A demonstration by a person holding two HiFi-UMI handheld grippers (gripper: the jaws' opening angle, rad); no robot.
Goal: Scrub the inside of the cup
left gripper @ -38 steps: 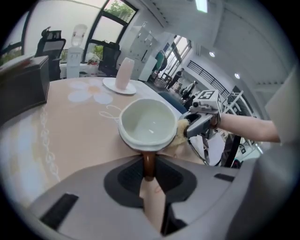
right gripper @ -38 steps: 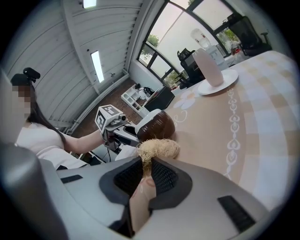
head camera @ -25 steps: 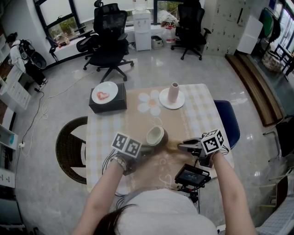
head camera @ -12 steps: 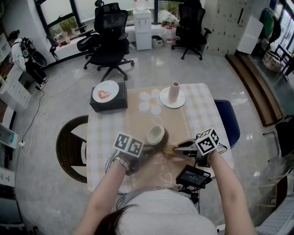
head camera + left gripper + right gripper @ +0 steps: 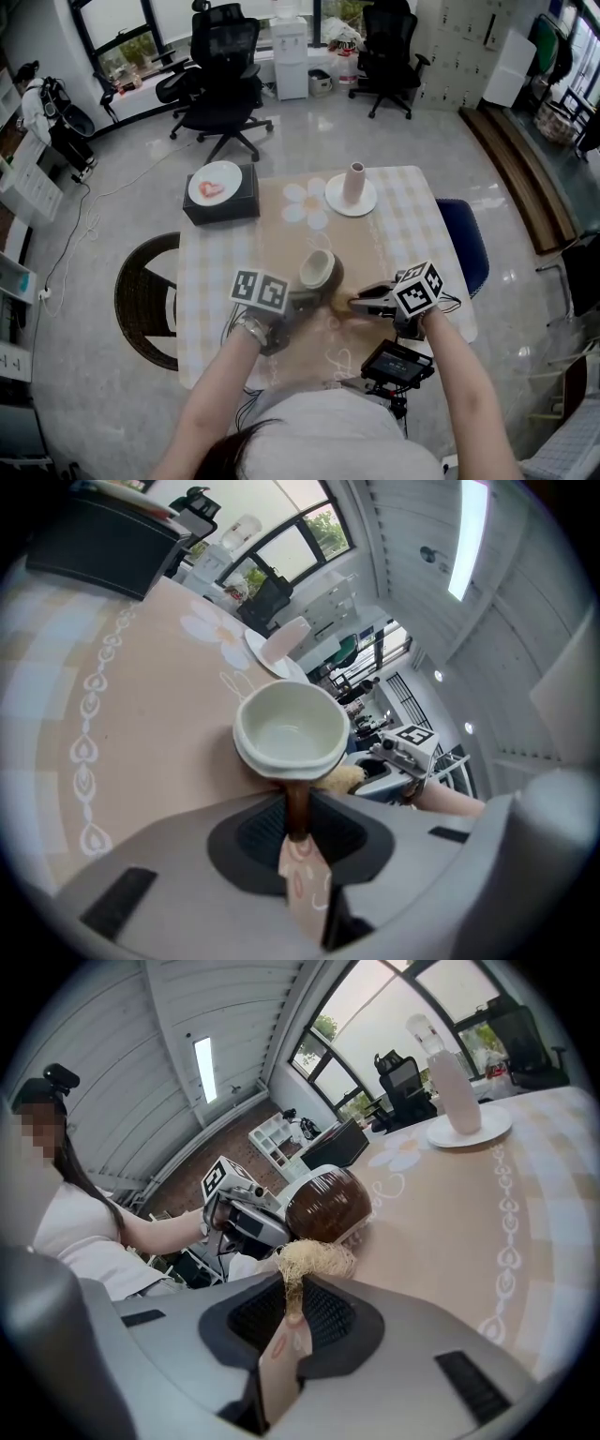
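The cup (image 5: 317, 270) is near the middle of the table (image 5: 211, 281), over a beige mat (image 5: 281, 239) printed with a white flower. It is tipped on its side – brown outside, pale inside – and the inside looks bare. I cannot tell whether it touches the mat. The left gripper (image 5: 298, 829) has it by the brown handle: its fingers are narrowed onto that handle, and the cup's open mouth faces back along them.

The right gripper (image 5: 292, 1312) comes in from the other side, its fingers pinched together on a straw-coloured scrubber (image 5: 314, 1258). The tuft is just beside the cup's brown outer wall, low down and near the base, not inside the mouth. Whether it touches the wall is unclear. The two grippers point toward each other with the cup between them.

Further off on the table, a white plate (image 5: 337, 204) carries a pinkish vase (image 5: 355, 182), upright. On the far left corner a black box (image 5: 220, 211) has a dish (image 5: 214, 184) on top with something red on it.

A small screen (image 5: 397, 363) sits at the near edge by the person's right arm. Around the table are a wicker chair (image 5: 141, 295) on the left, a blue chair (image 5: 466, 246) on the right and black office chairs (image 5: 225, 70) beyond, by the windows.
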